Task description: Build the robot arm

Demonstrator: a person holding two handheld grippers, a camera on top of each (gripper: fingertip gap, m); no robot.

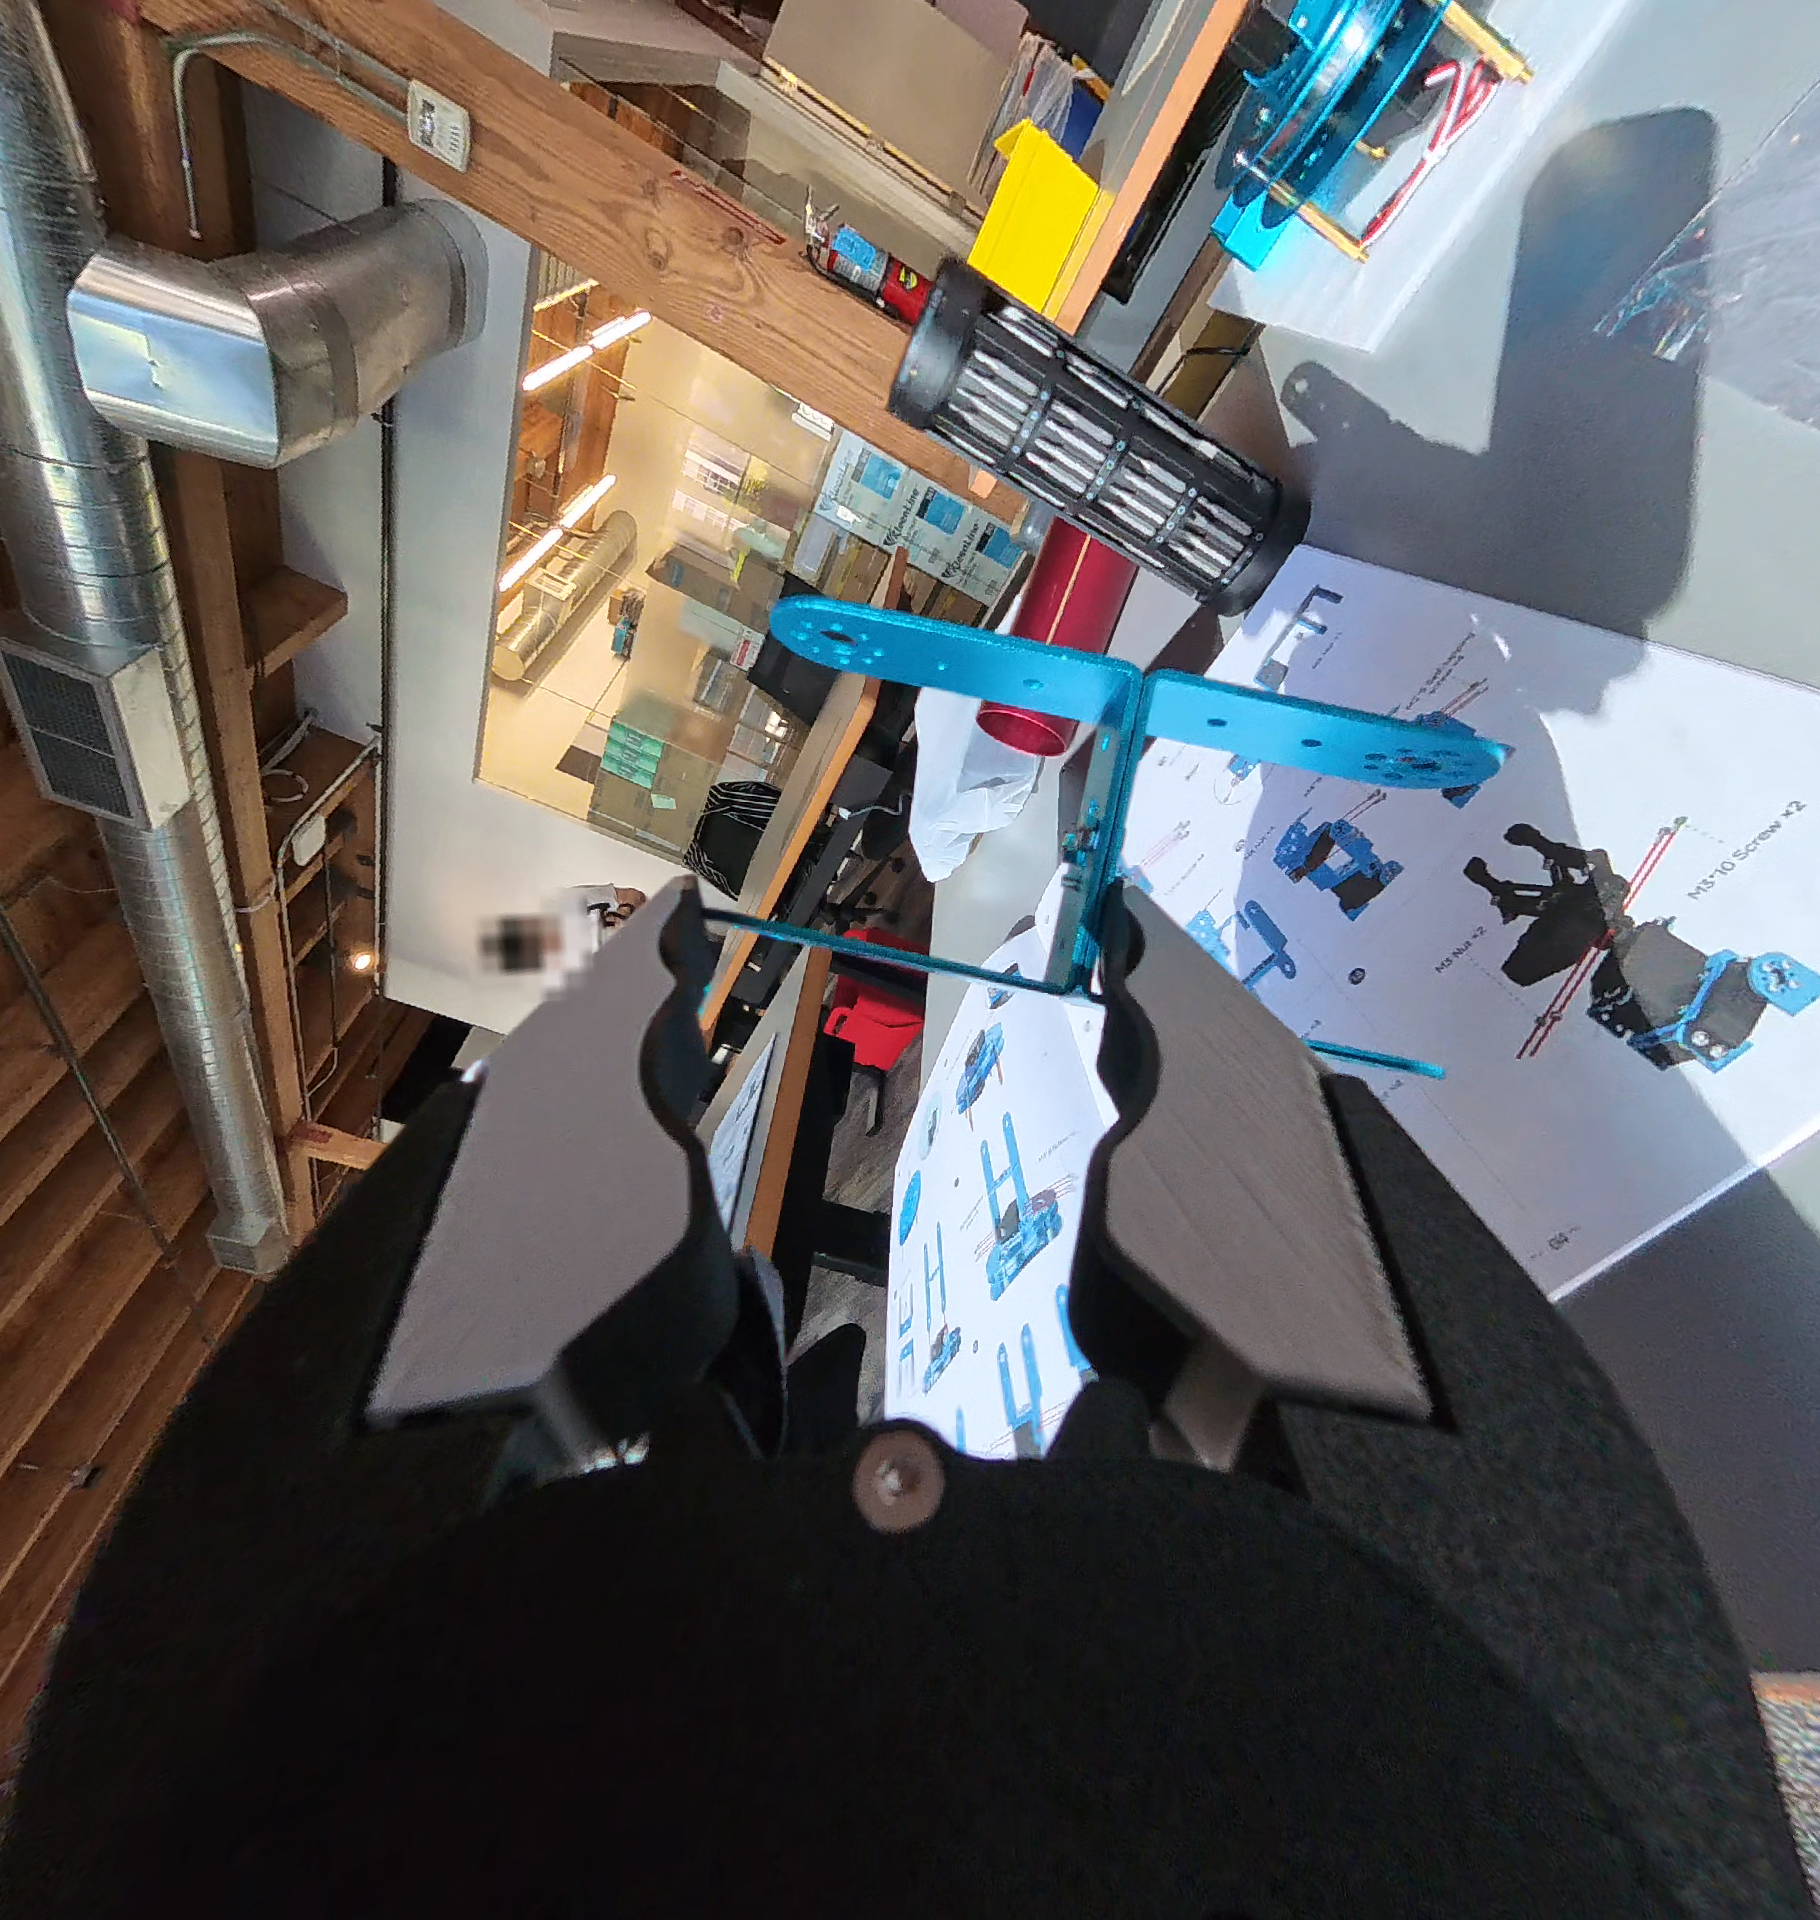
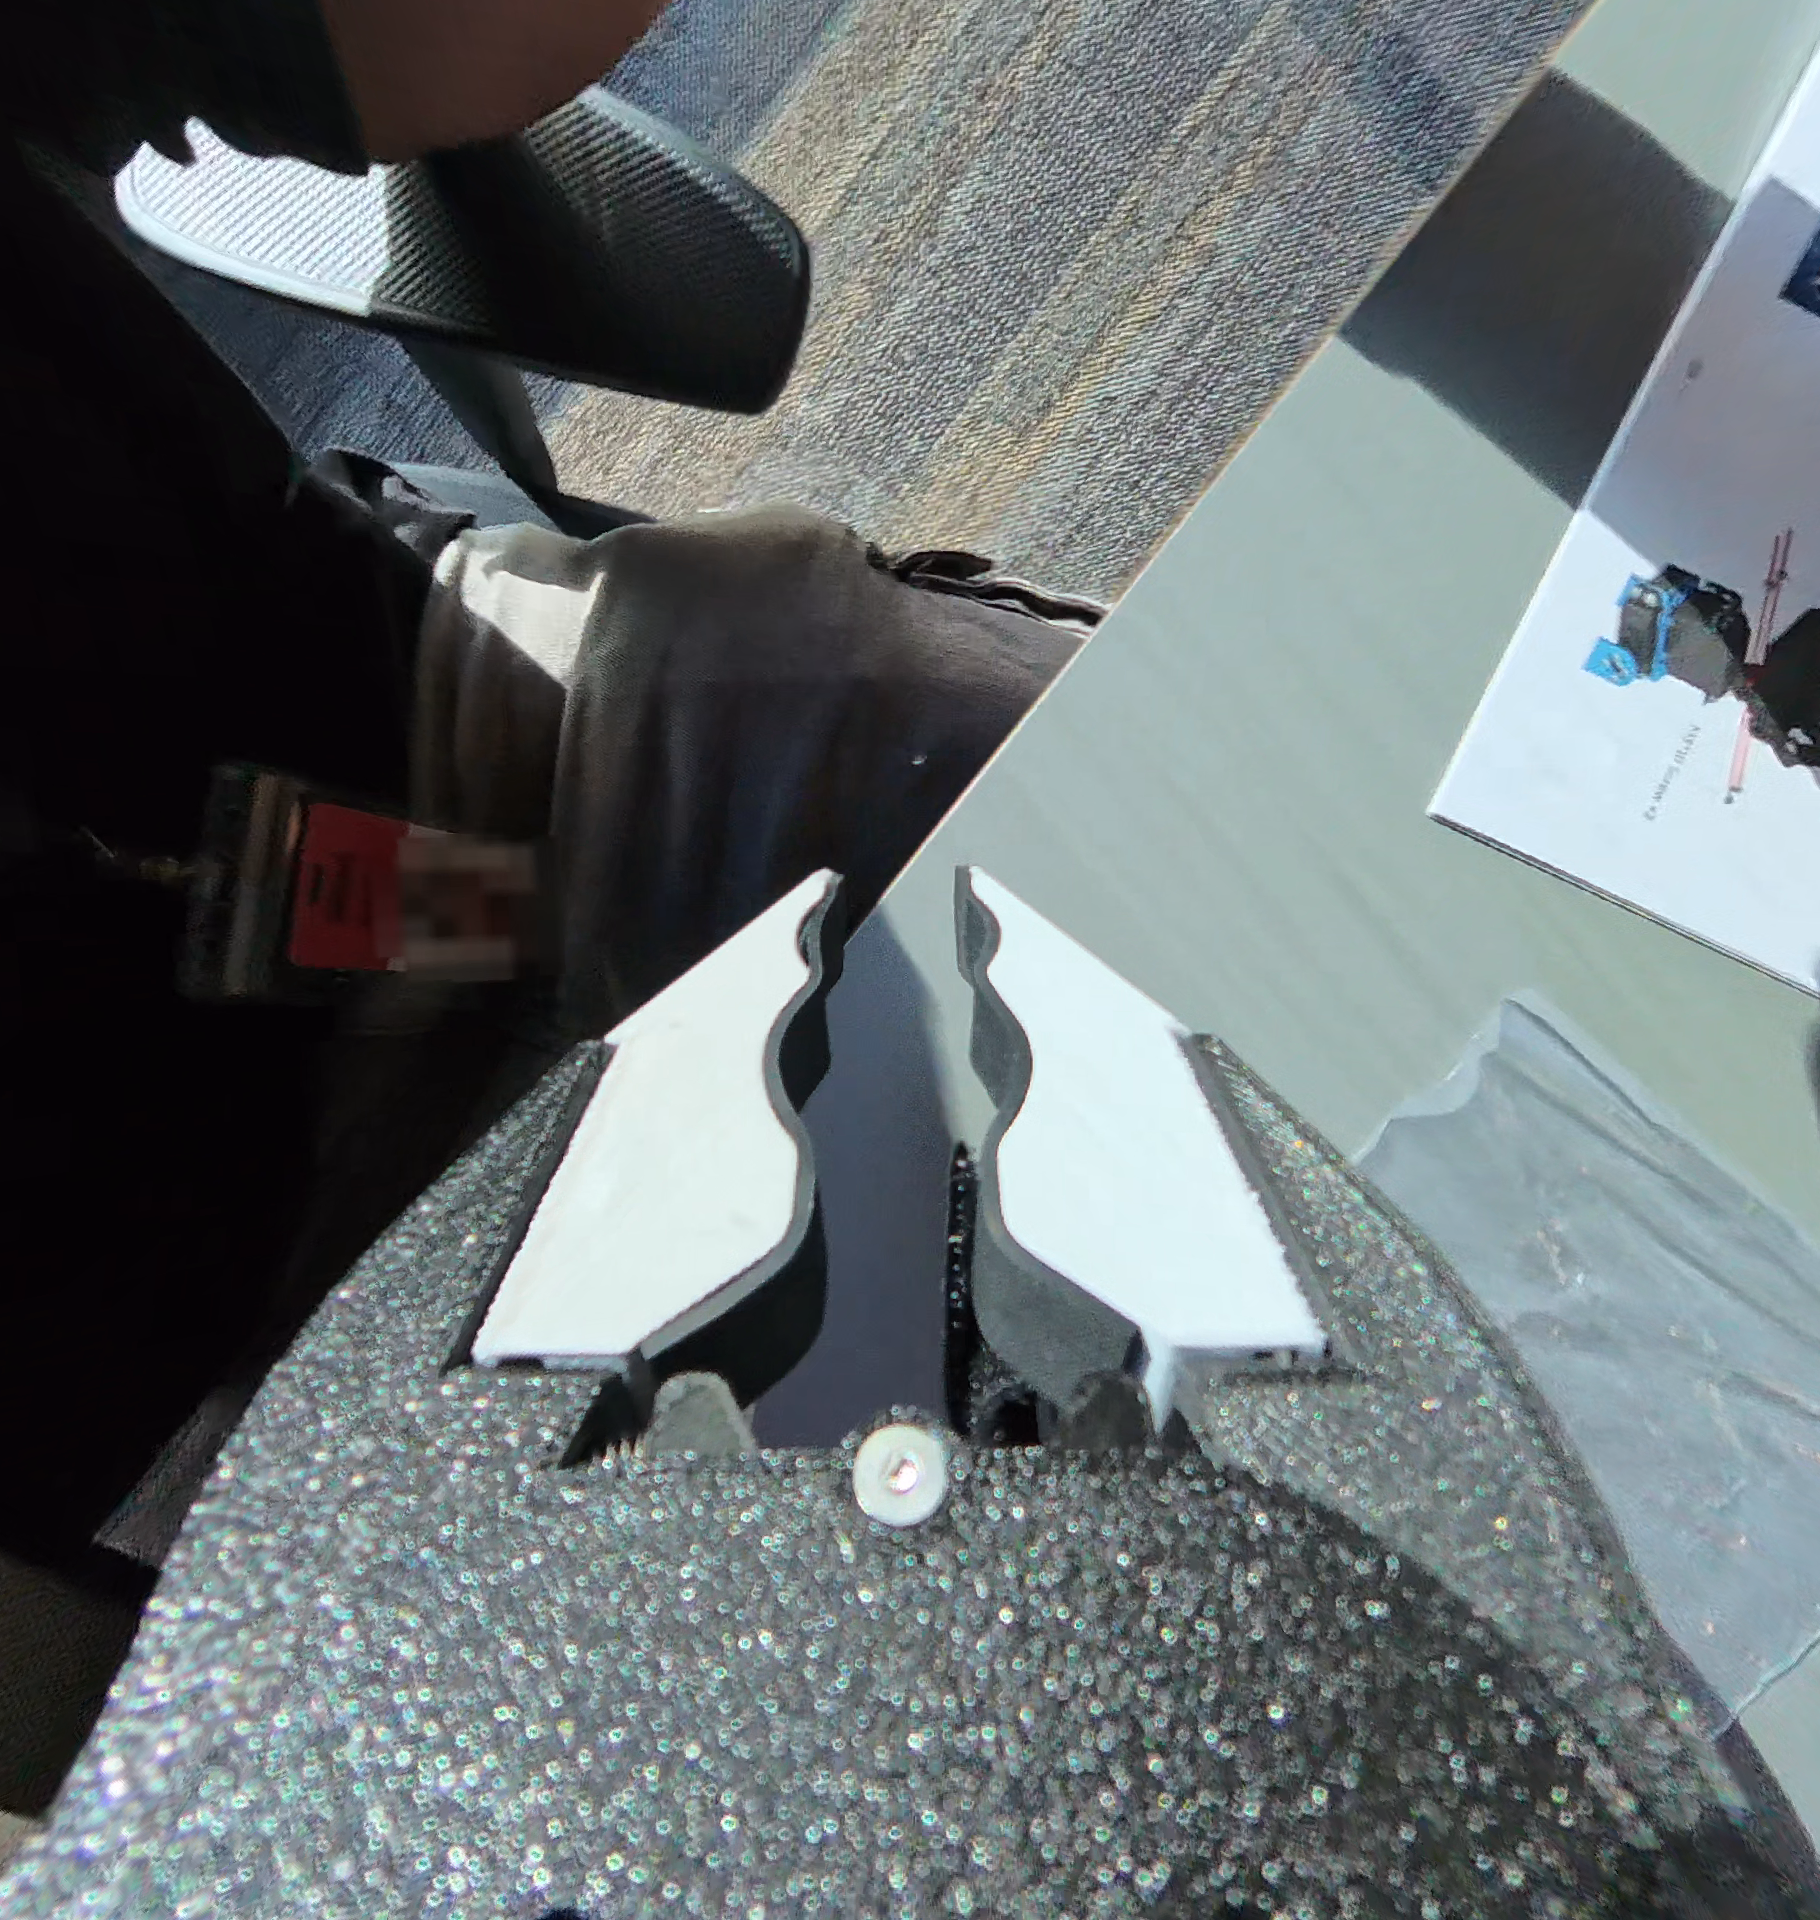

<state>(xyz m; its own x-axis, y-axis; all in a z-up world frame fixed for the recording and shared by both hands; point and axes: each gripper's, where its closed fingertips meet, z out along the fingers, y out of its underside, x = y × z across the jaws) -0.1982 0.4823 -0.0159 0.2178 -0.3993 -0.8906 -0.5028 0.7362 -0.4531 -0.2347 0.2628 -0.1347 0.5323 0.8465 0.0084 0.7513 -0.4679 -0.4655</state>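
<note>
My left gripper (image 1: 906, 914) is spread wide and shut on a blue metal bracket assembly (image 1: 1093, 831), two U-shaped brackets joined back to back. One thin arm of it spans from fingertip to fingertip. The bracket is held over a white instruction sheet (image 1: 1508, 987) on the grey table (image 1: 1768, 520). My right gripper (image 2: 901, 883) is over the table's near edge (image 2: 1197, 520). Its jaws stand a small gap apart and I see nothing between them, only dark shadow. The same instruction sheet (image 2: 1664, 623) lies off to its right.
A black cylindrical bit holder (image 1: 1093, 436) and a red tube (image 1: 1062, 644) lie beyond the bracket. A blue round assembly (image 1: 1332, 125), a yellow bin (image 1: 1041, 208) and a white plastic bag (image 1: 963, 790) are farther off. A clear plastic bag (image 2: 1612, 1299) lies beside my right gripper. A person's leg (image 2: 729, 727) and chair armrest (image 2: 573, 260) are beyond the table edge.
</note>
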